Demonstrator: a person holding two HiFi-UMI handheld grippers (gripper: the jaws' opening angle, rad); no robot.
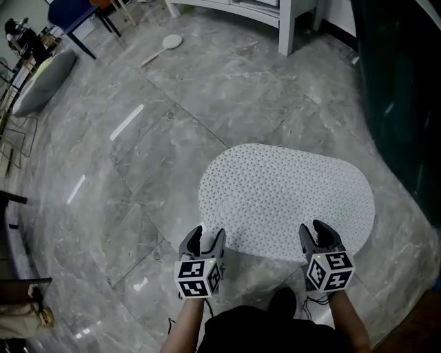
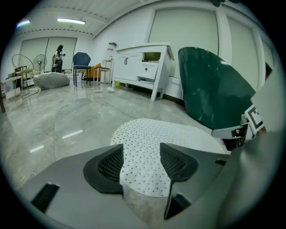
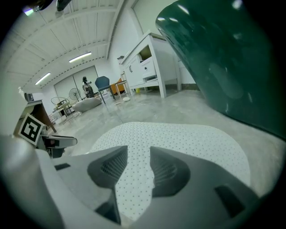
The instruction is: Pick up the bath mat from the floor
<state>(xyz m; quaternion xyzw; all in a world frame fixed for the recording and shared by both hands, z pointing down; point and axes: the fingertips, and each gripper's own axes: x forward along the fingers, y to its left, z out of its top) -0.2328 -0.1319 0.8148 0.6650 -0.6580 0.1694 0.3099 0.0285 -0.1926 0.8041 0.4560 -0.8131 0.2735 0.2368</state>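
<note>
A white oval bath mat (image 1: 289, 200) with small dark dots lies flat on the grey marble floor (image 1: 158, 158). My left gripper (image 1: 207, 238) is open at the mat's near left edge, with nothing between its jaws. My right gripper (image 1: 318, 233) is open at the near right edge, also empty. In the left gripper view the mat (image 2: 152, 147) shows through the gap of the left gripper (image 2: 142, 162), its near edge just beyond the jaws. In the right gripper view the mat (image 3: 178, 143) fills the floor ahead of the right gripper (image 3: 138, 169).
A dark green curved object (image 1: 403, 89) stands to the mat's right. A white cabinet (image 1: 275, 14) is at the back. A white paddle-shaped thing (image 1: 165, 47) lies on the floor far left, near a grey cushion (image 1: 43, 81) and a blue chair (image 1: 72, 14).
</note>
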